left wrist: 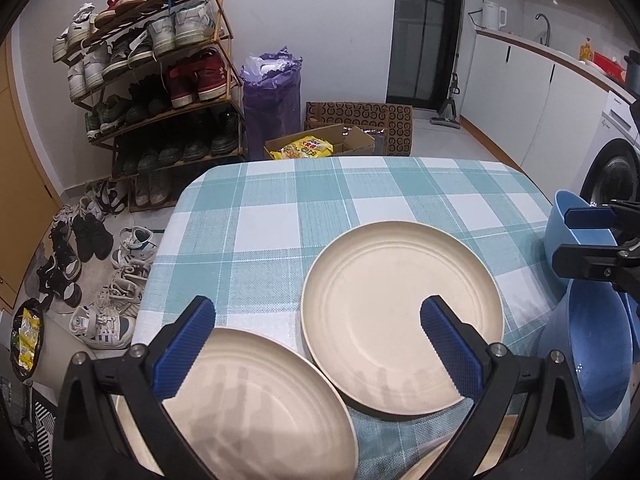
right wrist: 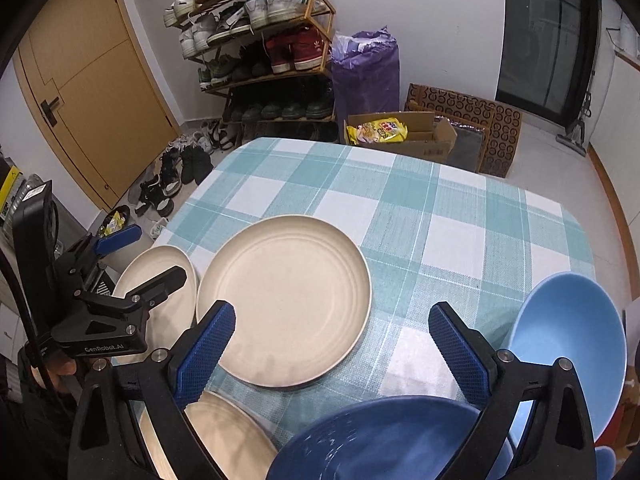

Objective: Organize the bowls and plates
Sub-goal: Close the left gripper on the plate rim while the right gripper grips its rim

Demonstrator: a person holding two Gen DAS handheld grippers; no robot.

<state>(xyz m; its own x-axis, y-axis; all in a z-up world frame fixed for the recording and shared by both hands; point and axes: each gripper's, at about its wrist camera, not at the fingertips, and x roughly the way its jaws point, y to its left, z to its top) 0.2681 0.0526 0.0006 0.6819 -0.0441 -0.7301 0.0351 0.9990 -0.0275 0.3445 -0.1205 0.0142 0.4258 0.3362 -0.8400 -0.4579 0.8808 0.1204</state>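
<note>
Three cream plates lie on the checked tablecloth. The middle plate [left wrist: 400,316] [right wrist: 284,300] sits near the table's centre. A second plate [left wrist: 256,404] [right wrist: 160,280] lies at the left edge, under my left gripper [left wrist: 316,344], which is open and empty above it. A third plate [right wrist: 208,436] lies at the near edge. A light blue bowl [right wrist: 568,344] [left wrist: 568,220] and a dark blue bowl [right wrist: 384,440] [left wrist: 596,344] stand at the right. My right gripper [right wrist: 332,340] is open and empty above the cloth between the middle plate and the bowls.
The table [right wrist: 400,208] has rounded corners and a teal and white cloth. Beyond it stand a shoe rack [left wrist: 152,80], loose shoes on the floor [left wrist: 92,264], a purple bag [left wrist: 272,100] and cardboard boxes [left wrist: 344,136]. White kitchen cabinets [left wrist: 540,92] run along the right.
</note>
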